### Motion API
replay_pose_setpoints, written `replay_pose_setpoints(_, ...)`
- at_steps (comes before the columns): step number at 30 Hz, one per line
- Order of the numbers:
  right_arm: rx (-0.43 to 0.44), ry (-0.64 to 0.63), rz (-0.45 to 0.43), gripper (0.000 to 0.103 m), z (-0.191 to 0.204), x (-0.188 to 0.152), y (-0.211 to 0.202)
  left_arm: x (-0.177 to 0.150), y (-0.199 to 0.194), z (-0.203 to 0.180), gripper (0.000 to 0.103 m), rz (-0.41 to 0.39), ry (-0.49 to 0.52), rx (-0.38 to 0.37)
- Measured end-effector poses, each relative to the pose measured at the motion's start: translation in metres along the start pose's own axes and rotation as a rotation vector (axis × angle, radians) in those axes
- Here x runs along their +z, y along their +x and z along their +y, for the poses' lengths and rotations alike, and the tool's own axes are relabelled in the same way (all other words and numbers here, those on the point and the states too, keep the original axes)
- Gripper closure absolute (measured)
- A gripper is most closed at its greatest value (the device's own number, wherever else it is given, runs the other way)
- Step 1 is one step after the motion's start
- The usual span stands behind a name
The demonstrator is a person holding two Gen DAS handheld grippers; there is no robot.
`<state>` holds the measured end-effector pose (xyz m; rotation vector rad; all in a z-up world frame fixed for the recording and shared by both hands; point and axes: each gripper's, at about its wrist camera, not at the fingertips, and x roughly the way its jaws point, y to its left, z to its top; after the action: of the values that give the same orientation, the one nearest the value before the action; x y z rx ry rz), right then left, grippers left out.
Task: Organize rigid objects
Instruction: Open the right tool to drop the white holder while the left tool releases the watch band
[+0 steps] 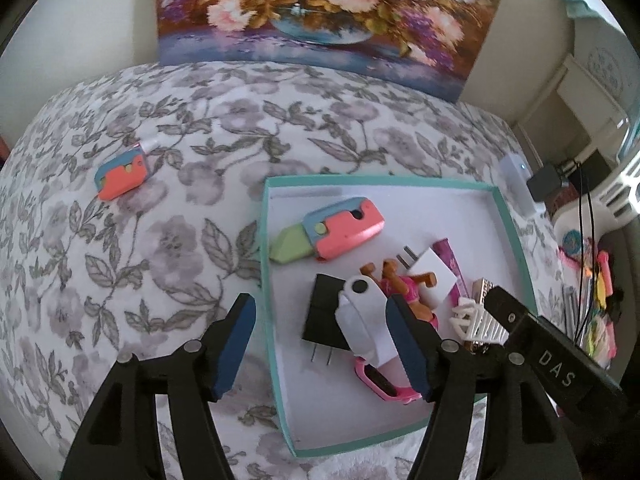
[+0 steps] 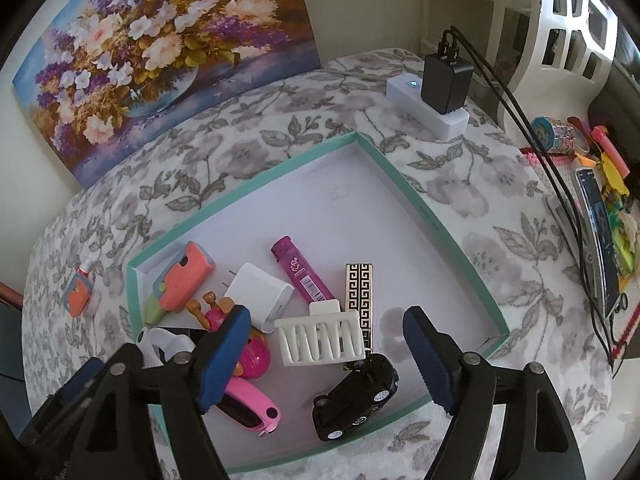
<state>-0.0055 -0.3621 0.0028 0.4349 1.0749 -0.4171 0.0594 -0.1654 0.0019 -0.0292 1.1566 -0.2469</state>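
Observation:
A teal-rimmed white box (image 1: 267, 280) (image 2: 440, 224) sits on the floral cloth. It holds a coral toy knife with a green blade (image 1: 332, 234) (image 2: 180, 280), a white charger (image 2: 260, 294), a black charger (image 1: 324, 316), a magenta lighter (image 2: 300, 270), a white comb (image 2: 320, 340), a black toy car (image 2: 356, 396), a pink device (image 2: 248, 404) and a white strap (image 1: 366, 320). A second coral toy (image 1: 122, 174) (image 2: 78, 290) lies on the cloth left of the box. My left gripper (image 1: 326, 352) is open above the box's left wall. My right gripper (image 2: 326, 360) is open above the box's near part.
A flower painting (image 1: 320, 12) (image 2: 160, 52) leans on the wall behind. A white power strip with a black adapter (image 2: 440, 92) lies beyond the box. A phone and colourful clutter (image 2: 600, 216) lie at the right edge.

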Motion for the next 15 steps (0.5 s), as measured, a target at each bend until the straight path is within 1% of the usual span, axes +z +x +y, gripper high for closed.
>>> replay_pose_setpoints(4,-0.007,-0.007,0.001,0.020,0.001,0.000,0.001,0.003,-0.003,0.011,0.034,-0.008,-0.044,0.002)
replay_pose_setpoints(7,-0.012,-0.014,0.003,0.020,0.002,0.000,0.002,0.005,-0.003,0.022,0.022,-0.011,-0.088,0.016)
replay_pose_setpoints(8,-0.013,-0.016,0.002,0.019,0.002,0.000,0.002,0.006,-0.004,0.027,0.022,-0.013,-0.107,0.022)
replay_pose_setpoints(10,-0.019,-0.021,0.001,0.010,0.003,0.000,0.002,0.006,-0.004,0.034,0.022,-0.013,-0.131,0.034)
replay_pose_setpoints(11,-0.021,-0.023,-0.001,0.002,0.004,0.000,0.002,0.007,-0.003,0.037,0.022,-0.013,-0.142,0.045)
replay_pose_setpoints(13,-0.022,-0.028,-0.006,0.002,0.005,0.000,0.002,0.007,-0.003,0.043,0.022,-0.012,-0.163,0.069)
replay_pose_setpoints(15,-0.021,-0.036,-0.008,0.001,0.006,0.000,0.001,0.007,-0.001,0.050,0.019,-0.007,-0.180,0.088)
